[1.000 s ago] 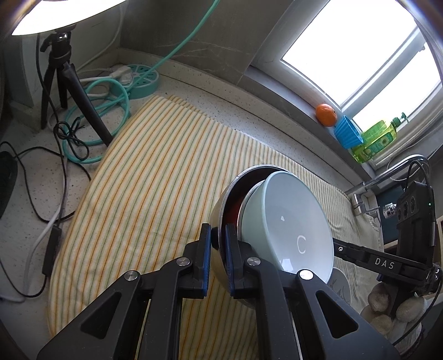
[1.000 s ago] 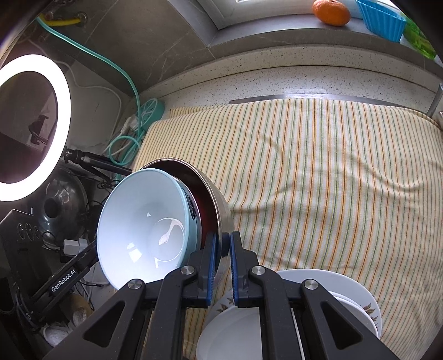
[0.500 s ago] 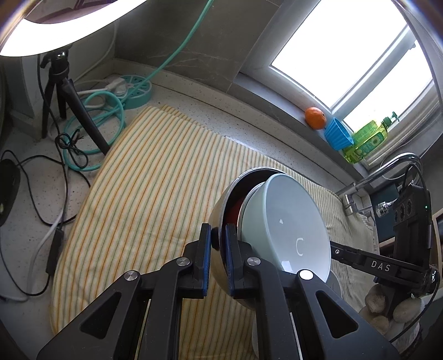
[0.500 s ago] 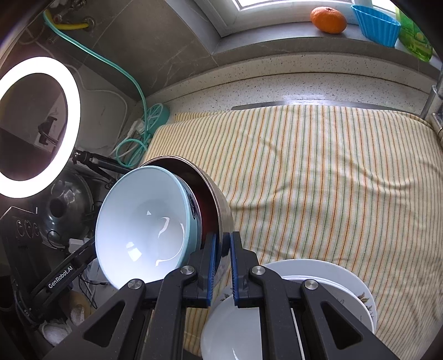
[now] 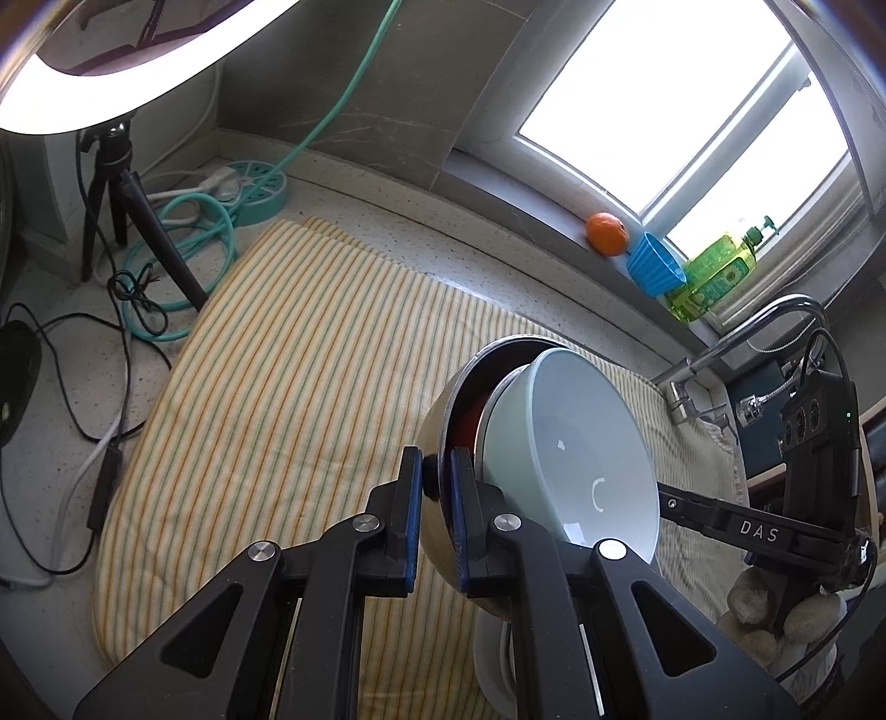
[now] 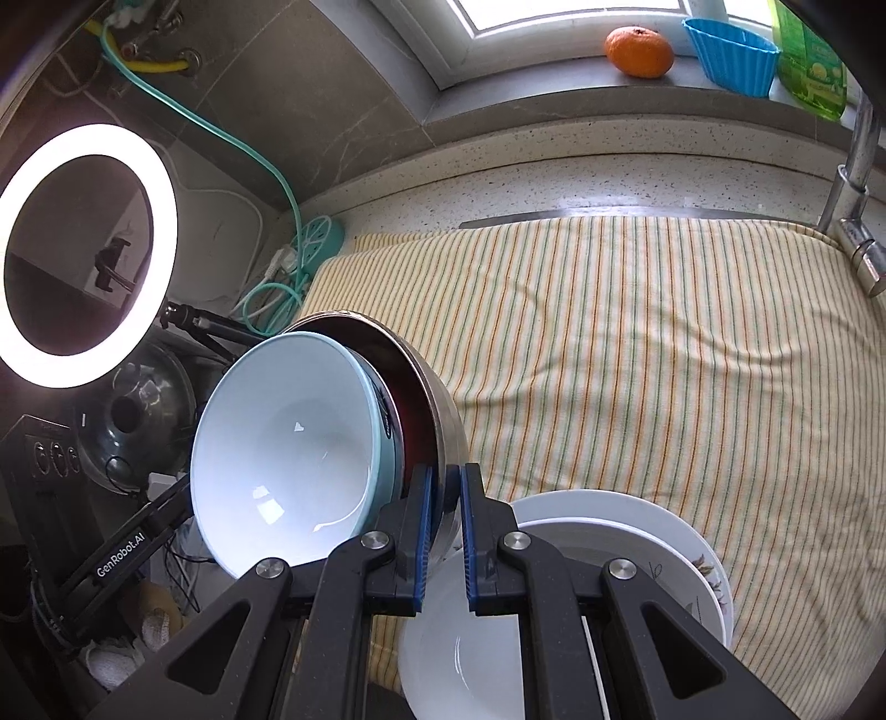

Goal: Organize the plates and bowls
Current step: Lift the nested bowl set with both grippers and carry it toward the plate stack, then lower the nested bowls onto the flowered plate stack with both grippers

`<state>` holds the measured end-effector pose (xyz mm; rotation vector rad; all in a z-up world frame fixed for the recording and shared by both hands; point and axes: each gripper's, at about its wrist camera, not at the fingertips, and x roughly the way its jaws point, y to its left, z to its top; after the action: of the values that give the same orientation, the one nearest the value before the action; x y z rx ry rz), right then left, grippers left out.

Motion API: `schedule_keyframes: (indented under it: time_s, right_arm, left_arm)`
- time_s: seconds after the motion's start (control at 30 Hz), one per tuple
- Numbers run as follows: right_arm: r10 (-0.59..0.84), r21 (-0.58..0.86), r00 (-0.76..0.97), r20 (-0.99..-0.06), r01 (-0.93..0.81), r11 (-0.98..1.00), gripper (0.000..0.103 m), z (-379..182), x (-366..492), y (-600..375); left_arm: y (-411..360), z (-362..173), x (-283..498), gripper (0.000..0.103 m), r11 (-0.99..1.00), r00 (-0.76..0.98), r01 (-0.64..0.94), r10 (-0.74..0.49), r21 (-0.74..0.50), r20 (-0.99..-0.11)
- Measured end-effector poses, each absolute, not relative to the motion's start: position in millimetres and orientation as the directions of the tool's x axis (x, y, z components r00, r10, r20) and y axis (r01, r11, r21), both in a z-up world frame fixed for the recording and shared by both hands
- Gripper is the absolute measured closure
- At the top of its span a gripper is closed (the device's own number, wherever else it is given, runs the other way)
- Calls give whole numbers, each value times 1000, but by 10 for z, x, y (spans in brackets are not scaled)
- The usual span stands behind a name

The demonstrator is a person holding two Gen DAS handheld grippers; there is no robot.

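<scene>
compared with a second ago, the stack of bowls hangs higher over the yellow striped cloth, and both wrist views now take in more of the window sill and the counter around the cloth.

the left gripper is clamped on the rim of the round steel bowl, one blue pad outside and one inside. the pale blue ceramic bowl sits nested in the steel one, and both are tilted on their side, opening toward 3 o'clock in the left view. the right gripper pinches the opposite side of the same steel rim; there the bowls open toward 9 o'clock.

below the right gripper, at 6 o'clock, a white bowl stands on a stack of white plates with a flower pattern, at the near edge of the cloth.

the cloth is bare from the centre to 12 o'clock. its left edge meets the black tripod leg and the teal hose; at the far right stands the metal tap. the orange fruit and the blue ribbed cup are on the sill, well apart from the bowls.
</scene>
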<state>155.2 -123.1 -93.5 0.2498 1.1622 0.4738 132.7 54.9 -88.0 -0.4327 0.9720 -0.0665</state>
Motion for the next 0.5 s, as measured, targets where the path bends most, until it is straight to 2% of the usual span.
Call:
schedule_keyframes:
  time_s: [0.5]
  right_arm:
    - [473,423,356,-806,-213,881,94,-771,1259,-1558]
  left_arm:
    - [229,-756,1146,95,915,573,-87,-278,-395,-771]
